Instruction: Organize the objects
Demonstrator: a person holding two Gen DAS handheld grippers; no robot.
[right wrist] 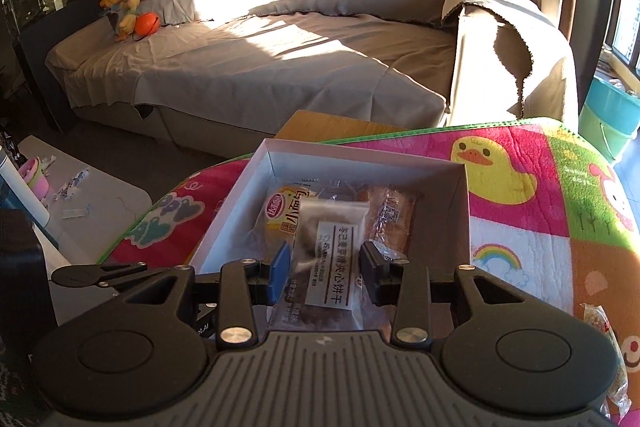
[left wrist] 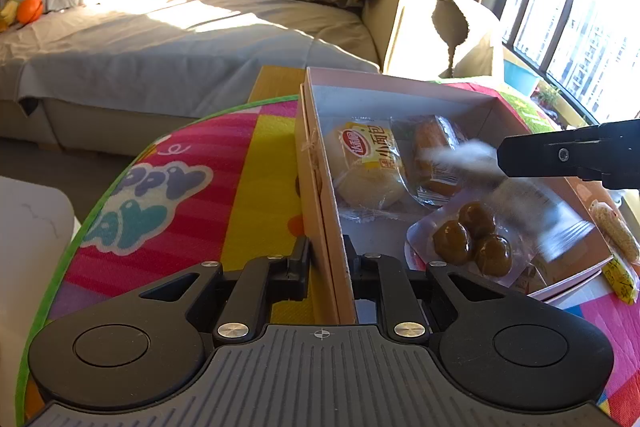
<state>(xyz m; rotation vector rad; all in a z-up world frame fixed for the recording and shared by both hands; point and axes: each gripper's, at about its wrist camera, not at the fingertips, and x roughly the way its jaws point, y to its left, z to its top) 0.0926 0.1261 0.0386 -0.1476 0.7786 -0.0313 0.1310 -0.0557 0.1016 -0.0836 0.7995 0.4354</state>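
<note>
on the colourful play mat (right wrist: 520, 227), an open cardboard box (left wrist: 320, 187) is sitting near the mat's far edge, holding a bread roll packet (left wrist: 368, 167), an orange snack packet (left wrist: 434, 151) and a pouch of brown balls (left wrist: 472, 239). the left gripper (left wrist: 326, 259) is clamping the box's near left wall. the right gripper (right wrist: 324, 271) is hanging over the box, its fingers spread beside a biscuit packet (right wrist: 332, 247); whether they are touching it is unclear. a grey sofa (right wrist: 260, 59) is filling the room beyond.

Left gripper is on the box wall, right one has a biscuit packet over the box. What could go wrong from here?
1. The biscuit packet sits between the right gripper fingers with visible gaps, so it may drop askew onto the bread packet.
2. The left gripper pinches only the box's thin wall; it could bend or tip.
</note>
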